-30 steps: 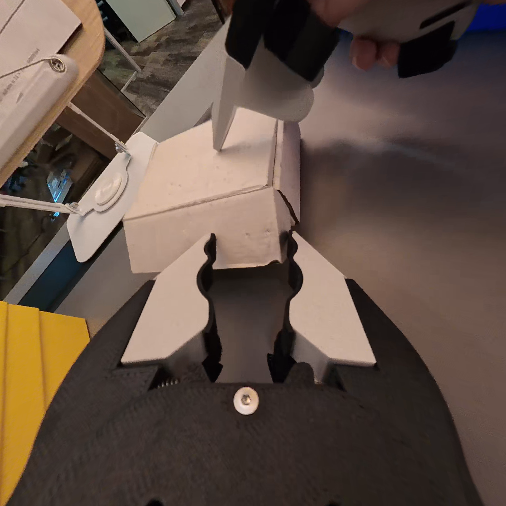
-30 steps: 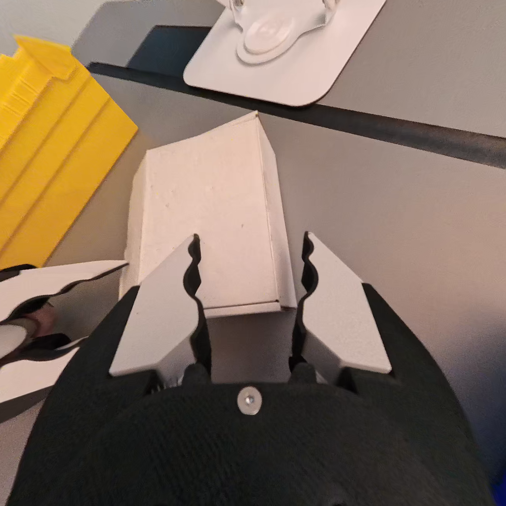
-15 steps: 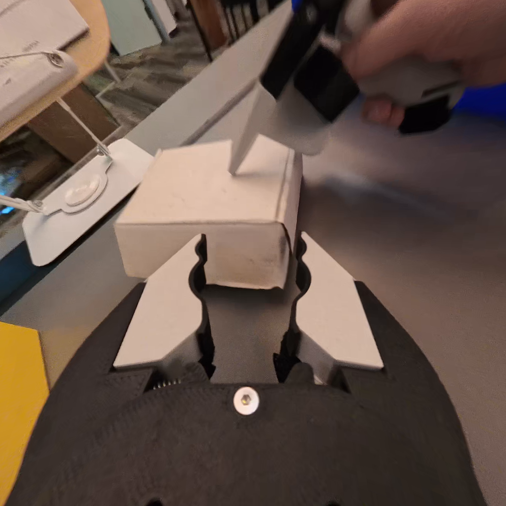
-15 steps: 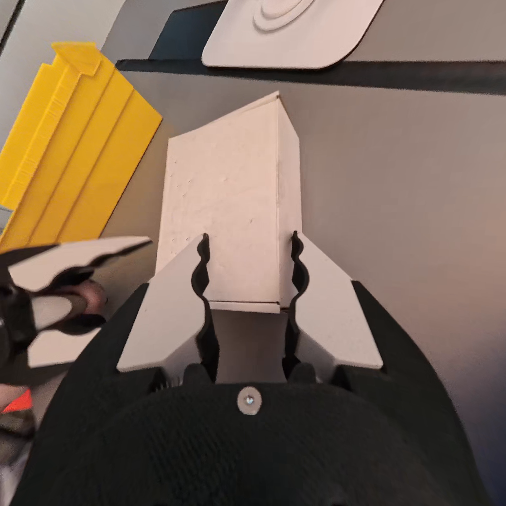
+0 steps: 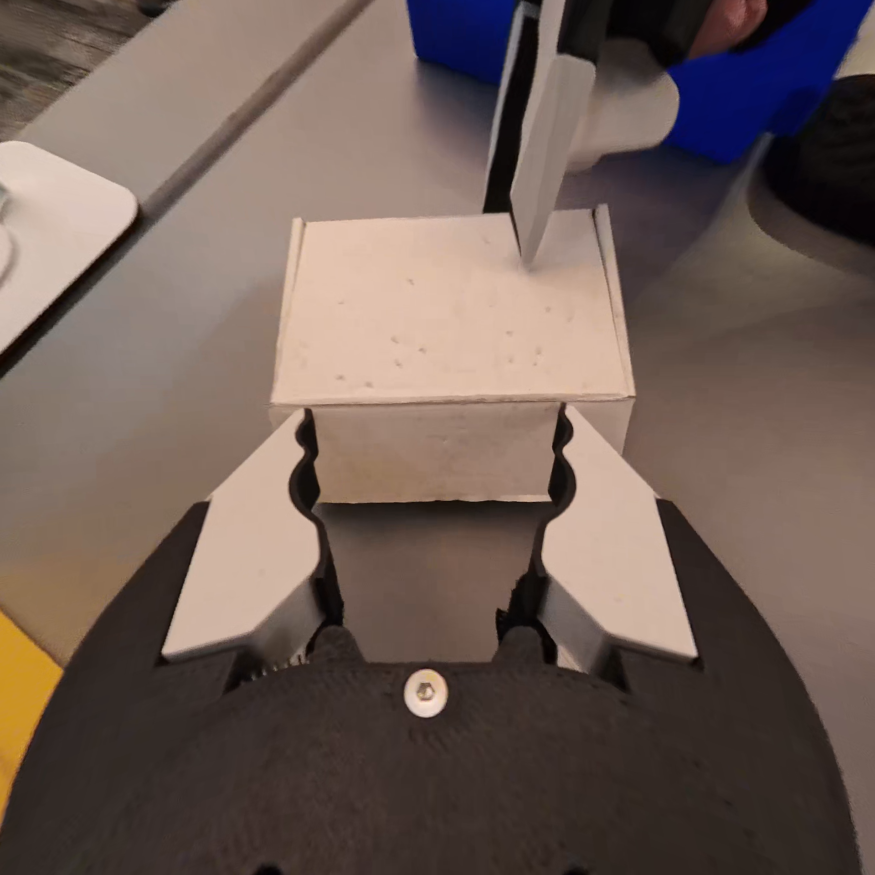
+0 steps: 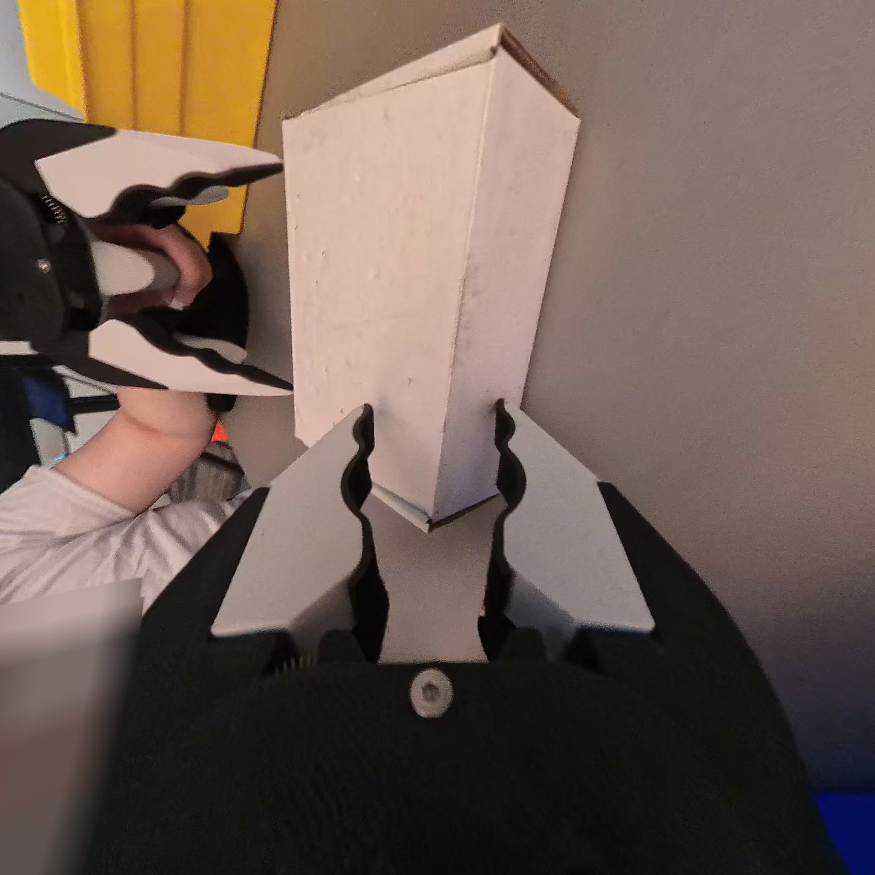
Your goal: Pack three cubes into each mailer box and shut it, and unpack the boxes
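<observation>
White cardboard box (image 5: 450, 322) lies closed just ahead of the left gripper (image 5: 433, 454), whose fingers stand wide, while the right gripper (image 5: 528, 246), half open, touches its far top.

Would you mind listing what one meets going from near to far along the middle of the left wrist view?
Left tool, open, at the near wall of the closed white cardboard mailer box → right tool, its tip on the far part of the lid → blue bin on the grey table.
</observation>
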Action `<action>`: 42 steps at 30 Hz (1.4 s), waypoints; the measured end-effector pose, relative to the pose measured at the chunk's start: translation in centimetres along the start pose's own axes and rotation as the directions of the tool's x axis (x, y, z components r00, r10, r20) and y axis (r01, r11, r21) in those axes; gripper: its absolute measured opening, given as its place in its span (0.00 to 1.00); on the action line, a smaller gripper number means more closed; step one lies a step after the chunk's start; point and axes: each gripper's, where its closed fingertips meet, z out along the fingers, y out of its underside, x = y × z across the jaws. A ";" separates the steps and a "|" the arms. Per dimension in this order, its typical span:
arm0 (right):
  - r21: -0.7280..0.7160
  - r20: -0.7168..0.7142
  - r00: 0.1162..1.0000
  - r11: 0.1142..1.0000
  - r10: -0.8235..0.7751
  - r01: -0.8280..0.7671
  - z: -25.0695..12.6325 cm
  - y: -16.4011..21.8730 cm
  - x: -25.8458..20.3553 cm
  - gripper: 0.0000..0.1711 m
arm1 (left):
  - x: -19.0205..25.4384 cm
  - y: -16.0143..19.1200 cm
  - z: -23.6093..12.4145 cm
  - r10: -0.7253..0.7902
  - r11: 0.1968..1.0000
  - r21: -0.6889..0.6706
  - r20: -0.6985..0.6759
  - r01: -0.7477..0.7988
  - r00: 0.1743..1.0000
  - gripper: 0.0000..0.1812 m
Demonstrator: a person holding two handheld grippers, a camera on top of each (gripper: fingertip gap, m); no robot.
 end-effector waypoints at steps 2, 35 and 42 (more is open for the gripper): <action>-0.008 0.066 0.998 1.000 0.004 -0.004 -0.3 0.1 -0.5 0.31 | 0.5 0.4 -0.1 0.000 1.000 -0.025 -0.034 -0.001 0.999 0.58; -0.364 -0.196 0.482 0.520 -0.854 0.773 -0.5 3.1 -0.1 0.19 | 2.9 4.2 -0.9 0.132 0.968 -0.182 -0.215 -0.172 0.968 0.67; -0.382 -0.093 0.495 0.490 -0.864 0.784 0.6 4.9 -1.5 0.26 | 4.5 5.1 -2.0 0.174 0.939 -0.243 -0.272 -0.242 0.947 0.67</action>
